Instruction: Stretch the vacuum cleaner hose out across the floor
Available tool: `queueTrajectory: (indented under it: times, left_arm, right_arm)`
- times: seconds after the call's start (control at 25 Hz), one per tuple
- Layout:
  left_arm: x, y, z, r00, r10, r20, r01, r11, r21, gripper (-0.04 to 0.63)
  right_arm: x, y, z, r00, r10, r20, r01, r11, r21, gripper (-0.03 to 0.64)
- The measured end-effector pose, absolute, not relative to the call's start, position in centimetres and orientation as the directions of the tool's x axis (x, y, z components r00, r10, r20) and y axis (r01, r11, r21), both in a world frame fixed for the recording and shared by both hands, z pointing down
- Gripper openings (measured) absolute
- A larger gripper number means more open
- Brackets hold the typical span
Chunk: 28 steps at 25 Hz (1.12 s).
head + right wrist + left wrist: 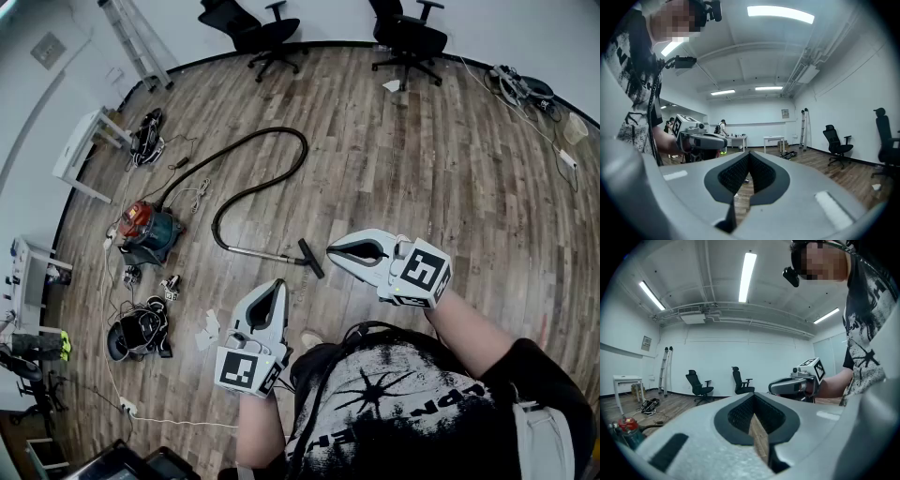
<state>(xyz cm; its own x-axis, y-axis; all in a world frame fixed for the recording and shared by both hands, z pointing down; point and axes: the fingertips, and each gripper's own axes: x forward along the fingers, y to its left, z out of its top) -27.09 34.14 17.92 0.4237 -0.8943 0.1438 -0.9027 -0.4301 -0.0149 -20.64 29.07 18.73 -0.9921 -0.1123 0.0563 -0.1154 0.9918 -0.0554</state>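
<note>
Hose (305,150) was found curled in a loose loop on the floor (422,169), between the vacuum cleaner (148,230) and its nozzle (310,258). Left claw (277,284) and right claw (332,249) were held level before the body, each pressed together on nothing, presumably because no grasp had yet been begun.

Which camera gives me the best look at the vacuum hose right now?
Head view: the whole hose shows there, looping from the vacuum cleaner to the floor nozzle. The left gripper view catches only the vacuum cleaner at its lower left edge; the right gripper view shows no hose.
</note>
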Motion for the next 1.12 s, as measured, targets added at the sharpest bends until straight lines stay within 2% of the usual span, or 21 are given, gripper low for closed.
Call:
queueTrajectory:
  times: [0.48,0.84,1.12]
  left_arm:
    - [-26.0,34.3,17.6,0.427,-0.891,0.154,-0.902,-0.433,-0.002,-0.002]
    - [-28.6,35.4,17.9,0.361,-0.914,0.186,-0.931,-0.366,0.010,-0.002]
    - [-29.4,36.4,18.6,0.336,-0.921,0.195,-0.939,-0.343,-0.004,-0.002]
  right_arm:
    - [-20.0,29.4,18.7,-0.993,-0.085,0.085,-0.091,0.994,-0.063,0.003]
    - [-23.5,30.8,18.3,-0.998,0.053,0.039,0.048,0.994,-0.103,0.006]
    - [-24.6,31.6,18.4,-0.995,0.095,-0.007,0.095,0.988,-0.120,0.006]
